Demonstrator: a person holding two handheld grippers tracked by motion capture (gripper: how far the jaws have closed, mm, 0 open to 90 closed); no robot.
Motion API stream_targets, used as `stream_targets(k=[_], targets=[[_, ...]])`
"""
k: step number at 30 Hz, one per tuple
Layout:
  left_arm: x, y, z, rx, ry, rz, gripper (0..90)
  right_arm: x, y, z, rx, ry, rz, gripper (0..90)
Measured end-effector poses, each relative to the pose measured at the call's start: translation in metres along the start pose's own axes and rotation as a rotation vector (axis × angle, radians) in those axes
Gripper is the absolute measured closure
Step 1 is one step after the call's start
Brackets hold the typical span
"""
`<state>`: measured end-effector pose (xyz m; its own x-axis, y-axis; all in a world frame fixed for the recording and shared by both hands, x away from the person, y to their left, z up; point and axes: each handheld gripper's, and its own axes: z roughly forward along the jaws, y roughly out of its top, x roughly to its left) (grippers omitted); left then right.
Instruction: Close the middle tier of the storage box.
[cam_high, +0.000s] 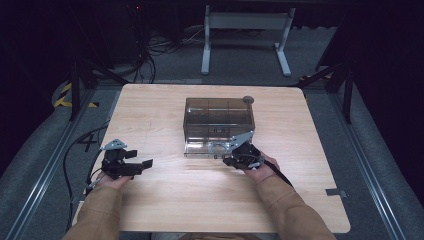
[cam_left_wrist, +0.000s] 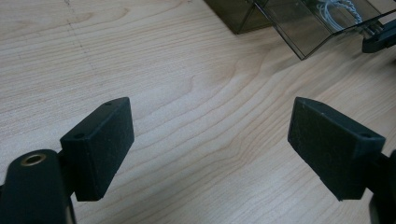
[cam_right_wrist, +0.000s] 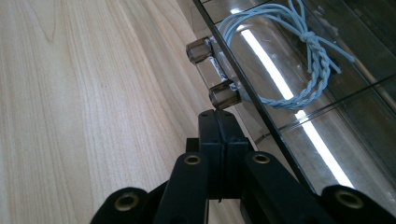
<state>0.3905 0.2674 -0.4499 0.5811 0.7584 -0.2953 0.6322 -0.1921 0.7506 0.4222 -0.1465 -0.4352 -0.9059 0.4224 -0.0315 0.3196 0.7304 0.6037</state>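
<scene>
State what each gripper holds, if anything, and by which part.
Neither holds anything. The right gripper is shut with nothing between its fingers, its tip at the handle of the clear drawer. The left gripper is open over bare table.

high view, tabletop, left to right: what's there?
left hand-held gripper → clear box → right hand-held gripper, shut, at the box's front right corner. All on the wooden table.
</scene>
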Motion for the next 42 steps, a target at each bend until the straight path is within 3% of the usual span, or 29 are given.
stream_targets(k=[22,42], targets=[[0.001,-0.002,-0.003,-0.001,0.007,-0.002,15.3,0.000,0.003,0.001,-0.010,-0.020,0.001,90.0],[0.002,-0.007,-0.009,-0.005,0.022,-0.012,15.3,-0.008,0.010,-0.003,-0.040,-0.043,0.014,90.0]])
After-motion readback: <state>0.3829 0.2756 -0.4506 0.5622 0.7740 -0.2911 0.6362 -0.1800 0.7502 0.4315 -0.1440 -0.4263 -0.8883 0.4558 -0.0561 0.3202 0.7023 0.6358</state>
